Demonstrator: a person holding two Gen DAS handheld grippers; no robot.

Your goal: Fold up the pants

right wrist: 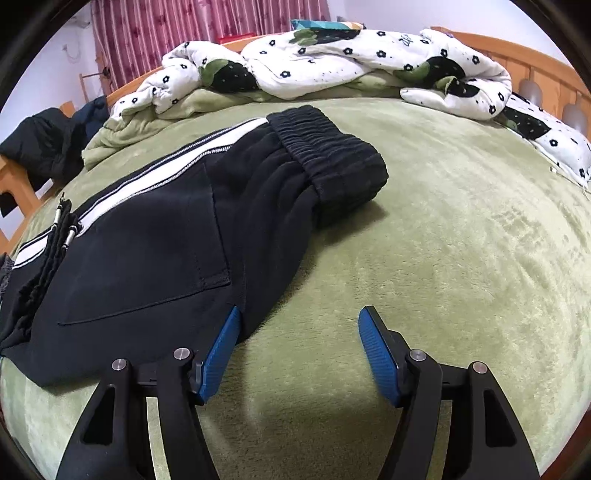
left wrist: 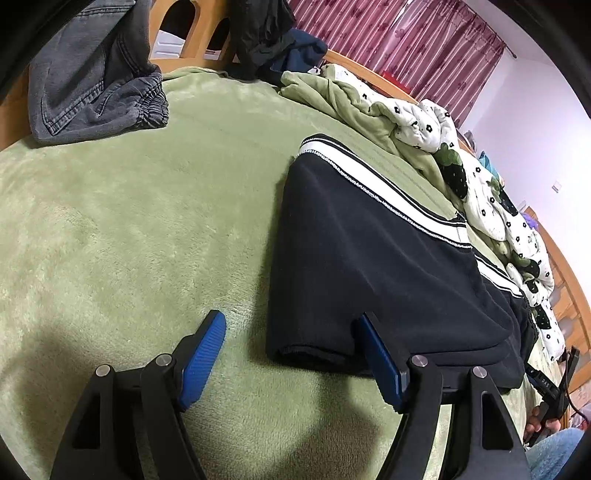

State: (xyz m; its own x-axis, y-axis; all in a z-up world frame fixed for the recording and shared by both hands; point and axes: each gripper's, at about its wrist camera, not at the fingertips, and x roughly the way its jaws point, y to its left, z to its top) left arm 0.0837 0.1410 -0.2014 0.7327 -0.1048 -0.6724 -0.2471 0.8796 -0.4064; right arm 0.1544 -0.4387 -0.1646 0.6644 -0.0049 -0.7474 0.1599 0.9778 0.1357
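Black pants (left wrist: pixel 388 258) with white side stripes lie folded on a green plush blanket (left wrist: pixel 129 240). In the left wrist view my left gripper (left wrist: pixel 290 318) is open: its right pad rests against the pants' near edge, its left pad hovers over bare blanket, and the pants' near corner lies between them, unpinched. In the right wrist view the same pants (right wrist: pixel 155 240) spread to the left, with the ribbed waistband (right wrist: pixel 328 147) and a back pocket facing up. My right gripper (right wrist: pixel 300 312) is open; its left pad touches the pants' edge and only blanket (right wrist: pixel 461 240) lies between the fingers.
Grey jeans (left wrist: pixel 92 92) are heaped at the blanket's far left, with dark clothes (left wrist: pixel 266 33) draped on the wooden bed frame (right wrist: pixel 535 62). A crumpled white flowered quilt (right wrist: pixel 332 62) runs along the far side. A person's hand (left wrist: pixel 546 424) shows at the lower right.
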